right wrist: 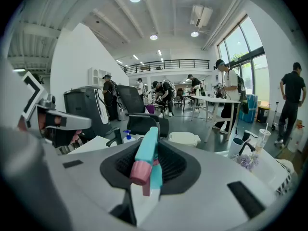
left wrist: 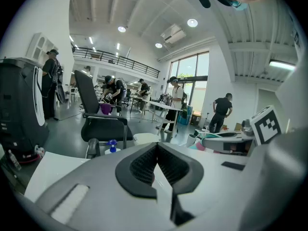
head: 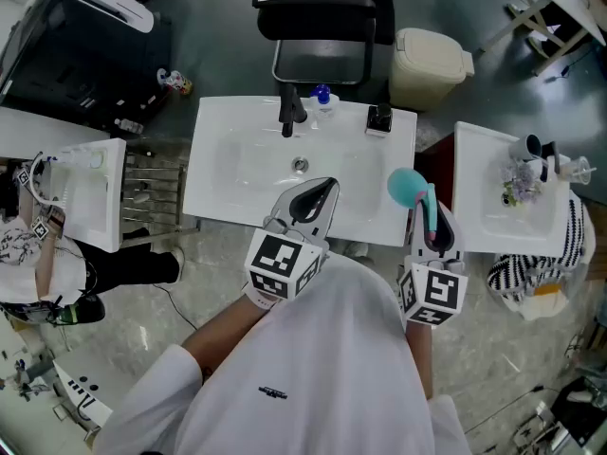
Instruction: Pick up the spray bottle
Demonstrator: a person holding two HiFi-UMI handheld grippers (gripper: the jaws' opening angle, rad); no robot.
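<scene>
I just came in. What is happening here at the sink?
A person stands at a white sink with a gripper in each hand. The right gripper has its jaws closed on a teal spray bottle with a pink nozzle, held over the sink's right side. The left gripper hovers over the basin, jaws together, with nothing between them.

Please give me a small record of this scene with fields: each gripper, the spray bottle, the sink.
left gripper: jaws together, nothing between them
right gripper: jaws closed on the spray bottle
spray bottle: teal, pink nozzle, held over the sink's front right corner
sink: white, black faucet and blue-topped pump bottle at its back edge
</scene>
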